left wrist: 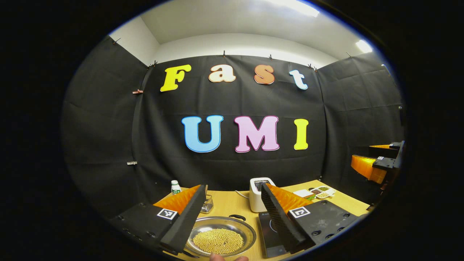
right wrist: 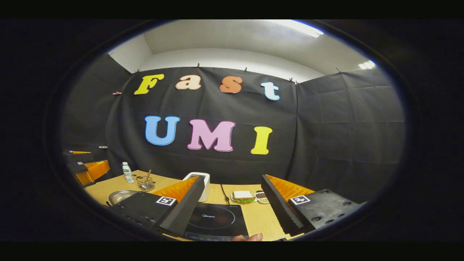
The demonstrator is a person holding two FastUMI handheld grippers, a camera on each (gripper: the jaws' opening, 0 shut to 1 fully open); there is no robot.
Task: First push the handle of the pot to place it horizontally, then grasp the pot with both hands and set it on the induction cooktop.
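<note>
A shallow steel pot (left wrist: 219,235) full of yellow beans sits on the wooden table just below and between my left gripper's (left wrist: 233,186) open fingers. One dark handle (left wrist: 237,217) shows on the pot's far rim. The black induction cooktop (left wrist: 272,235) lies right beside the pot, on its right. In the right gripper view the cooktop (right wrist: 215,219) lies under my open right gripper (right wrist: 232,177), and the pot's rim (right wrist: 121,196) peeks out at the left behind one finger. Both grippers hover above the table, holding nothing.
A white toaster (left wrist: 258,194) stands behind the cooktop. Toward the back are a small bottle (left wrist: 175,187), a wire basket (left wrist: 207,204) and small dishes (left wrist: 320,192). A sandwich plate (right wrist: 243,196) sits beyond the cooktop. The other gripper (left wrist: 377,163) hangs far right.
</note>
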